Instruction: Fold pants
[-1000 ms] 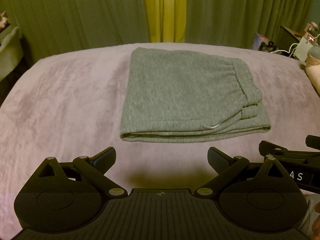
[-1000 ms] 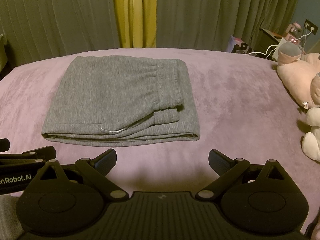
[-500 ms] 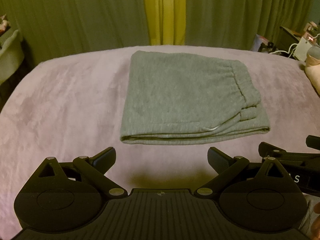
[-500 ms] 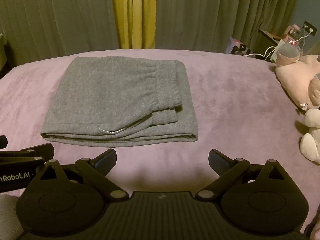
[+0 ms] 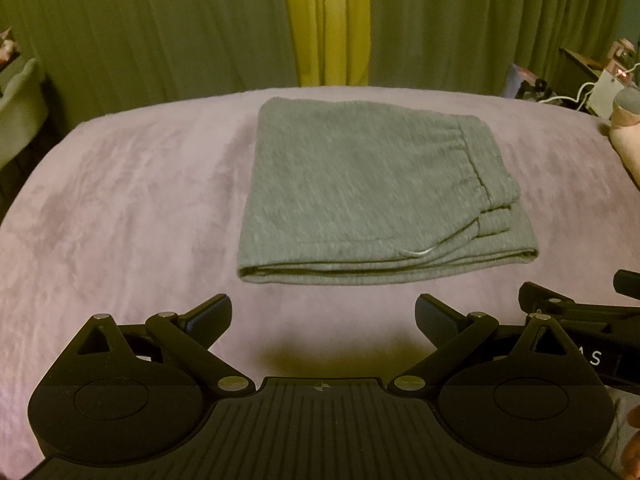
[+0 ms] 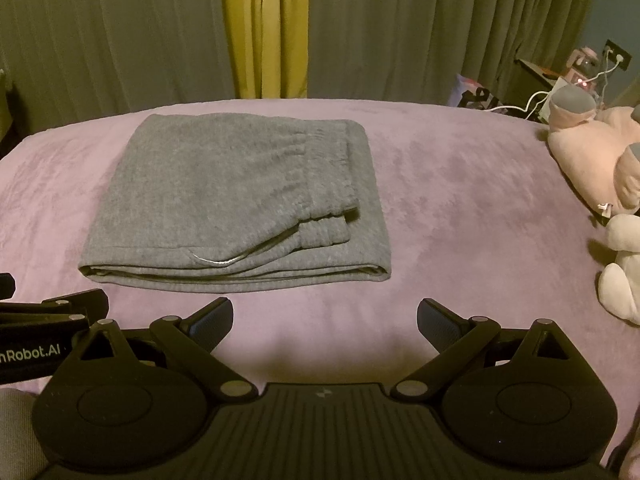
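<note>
Your gray pants (image 5: 368, 196) lie in the middle of the purple bed cover (image 5: 128, 216), folded into a flat, neat block with the stretchy waistband on the right side and on top. They sit just past both of your claws and touch neither one. Your left gripper (image 5: 323, 320) has its two fingers wide apart and holds nothing, and your right gripper (image 6: 325, 321) is the same, wide apart and empty. The pants look soft and floppy, like thick sweatpants, so they are likely to bend and sag when you lift them and will not stay stiff. They look light, not heavy, and the fuzzy cloth should not slip much. Nothing here can break. If you need to fold once more or move them, I think the best place to pinch is the thick near edge, where all the layers stack up, one claw near each corner, so no layer drops out. A thin pale string (image 6: 218, 261) pokes out near the front and could snag. You cannot see what is under the top layer, so you cannot tell how the legs are tucked inside. The far edge is hard to see well. The pink stuffed toy (image 6: 592, 160) and the white stuffed toy (image 6: 624, 280) on the right are cut off by the edge, and the room is dim and a bit blurry
</note>
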`<state>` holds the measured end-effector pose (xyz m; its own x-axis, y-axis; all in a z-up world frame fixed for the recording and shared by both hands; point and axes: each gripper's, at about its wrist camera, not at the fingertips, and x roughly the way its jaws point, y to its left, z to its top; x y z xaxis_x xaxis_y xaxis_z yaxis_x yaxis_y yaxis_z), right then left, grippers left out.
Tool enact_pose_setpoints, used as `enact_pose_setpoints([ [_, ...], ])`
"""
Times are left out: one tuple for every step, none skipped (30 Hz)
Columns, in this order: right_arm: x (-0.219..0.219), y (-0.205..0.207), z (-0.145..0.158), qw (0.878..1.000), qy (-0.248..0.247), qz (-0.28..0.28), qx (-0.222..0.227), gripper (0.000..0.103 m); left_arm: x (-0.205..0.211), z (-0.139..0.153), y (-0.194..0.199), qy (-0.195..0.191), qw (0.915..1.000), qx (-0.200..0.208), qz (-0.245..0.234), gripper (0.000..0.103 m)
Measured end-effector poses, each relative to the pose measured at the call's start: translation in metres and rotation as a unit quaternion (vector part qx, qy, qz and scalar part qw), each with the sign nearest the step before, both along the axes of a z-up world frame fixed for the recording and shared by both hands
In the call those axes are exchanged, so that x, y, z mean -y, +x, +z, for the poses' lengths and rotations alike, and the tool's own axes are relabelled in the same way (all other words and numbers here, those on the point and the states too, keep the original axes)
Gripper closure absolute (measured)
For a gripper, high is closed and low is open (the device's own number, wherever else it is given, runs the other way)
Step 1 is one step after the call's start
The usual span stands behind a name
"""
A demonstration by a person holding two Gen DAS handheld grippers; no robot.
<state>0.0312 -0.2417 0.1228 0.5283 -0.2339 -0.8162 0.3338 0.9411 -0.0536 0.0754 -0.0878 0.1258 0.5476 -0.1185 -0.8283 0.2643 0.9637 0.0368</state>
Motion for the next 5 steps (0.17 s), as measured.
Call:
enact_pose_setpoints([
  [0.0001,0.0000,0.0000,1.000,0.000,0.000,0.000,0.004,0.0001,-0.0004,-0.0001,0.000,1.0000,0.000,0.000,0.001],
  [0.0003,-0.0005,0.0000,1.000,0.000,-0.001,0.001,0.004,0.0002,-0.0004,-0.0001,0.000,1.0000,0.000,0.000,0.001],
  [0.0008,-0.0007,-0.0002,1.000,0.000,-0.001,0.001,0.004,0.0006,-0.0006,-0.0004,0.000,1.0000,-0.001,0.001,0.001],
  [0.0011,-0.0011,-0.0004,1.000,0.000,-0.001,0.001,0.004,0.0014,-0.0003,-0.0007,0.000,1.0000,-0.002,0.001,0.001],
  [0.0012,-0.0011,-0.0006,1.000,0.000,-0.001,0.001,0.004,0.0018,-0.0003,-0.0009,0.001,1.0000,-0.003,0.000,0.001],
])
